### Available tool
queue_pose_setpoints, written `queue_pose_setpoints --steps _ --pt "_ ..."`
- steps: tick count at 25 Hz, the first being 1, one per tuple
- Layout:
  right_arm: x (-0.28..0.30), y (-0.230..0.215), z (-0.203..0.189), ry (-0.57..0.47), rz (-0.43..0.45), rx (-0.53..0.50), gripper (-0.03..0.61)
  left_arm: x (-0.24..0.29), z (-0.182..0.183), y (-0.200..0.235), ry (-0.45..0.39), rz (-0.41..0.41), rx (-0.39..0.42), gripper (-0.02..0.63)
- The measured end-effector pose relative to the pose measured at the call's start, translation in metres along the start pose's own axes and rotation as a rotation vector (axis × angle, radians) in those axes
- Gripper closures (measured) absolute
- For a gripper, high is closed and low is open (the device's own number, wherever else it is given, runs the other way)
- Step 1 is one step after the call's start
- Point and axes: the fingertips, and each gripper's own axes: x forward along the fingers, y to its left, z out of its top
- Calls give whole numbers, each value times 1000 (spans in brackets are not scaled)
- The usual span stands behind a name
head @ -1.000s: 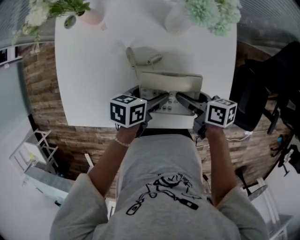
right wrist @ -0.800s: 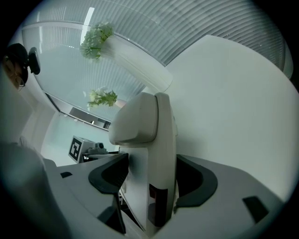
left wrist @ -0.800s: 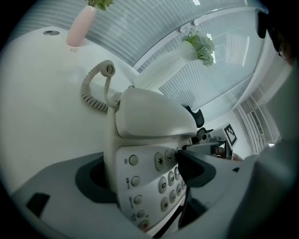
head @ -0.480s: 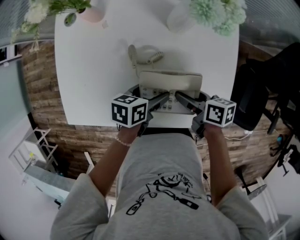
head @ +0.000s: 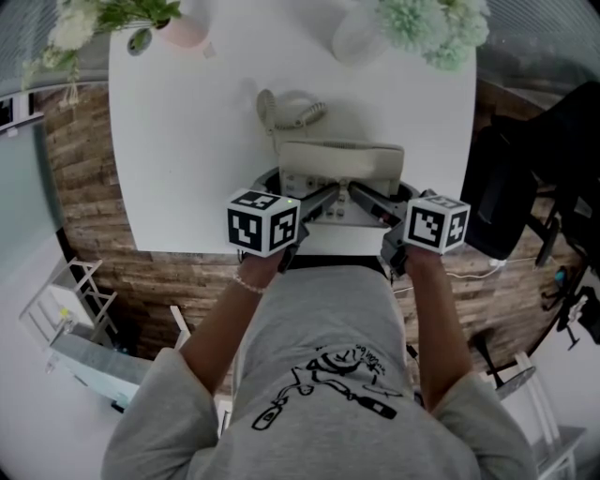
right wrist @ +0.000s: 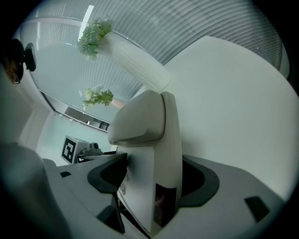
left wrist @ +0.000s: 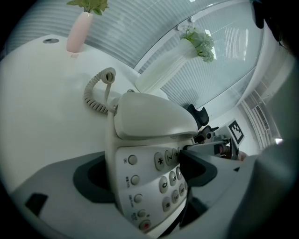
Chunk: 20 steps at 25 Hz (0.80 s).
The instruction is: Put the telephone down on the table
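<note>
Left claw (left wrist: 145, 170) and right claw (right wrist: 154, 177) had just been spreading loose around the telephone (head: 342, 167); a snagging pad could drag it off the desk (head: 187, 141)

Left half: bench (head: 178, 150) bare from near edge to the far corner, wide room to pass.
Far left corner: pink vase (head: 183, 33), leaves (head: 127, 14) hanging over the edge.
Far right: white vase (head: 354, 39), its flowers (head: 431, 28) overhanging.
Between vases: bare gap at the far edge.
Middle: telephone (head: 342, 169) at the near edge, coiled cord (head: 292, 111) just behind.
Right side: narrow bare strip; black chair (head: 511, 187) beside the edge.
</note>
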Motion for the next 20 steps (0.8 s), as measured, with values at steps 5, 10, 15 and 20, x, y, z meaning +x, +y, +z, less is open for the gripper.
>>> queue_pose_setpoints --steps 5,10,15,20 --pt "1 1 1 1 -7 3 255 0 0 1 -4 20 4 193" --pt "2 -1 0 3 -26 -4 251 -2 0 3 -1 42 12 184" --pt "4 1 -2 7 -35 12 247 -2 0 5 1 51 15 183" --pt "4 0 -2 7 -41 24 244 -2 -1 5 3 60 15 181"
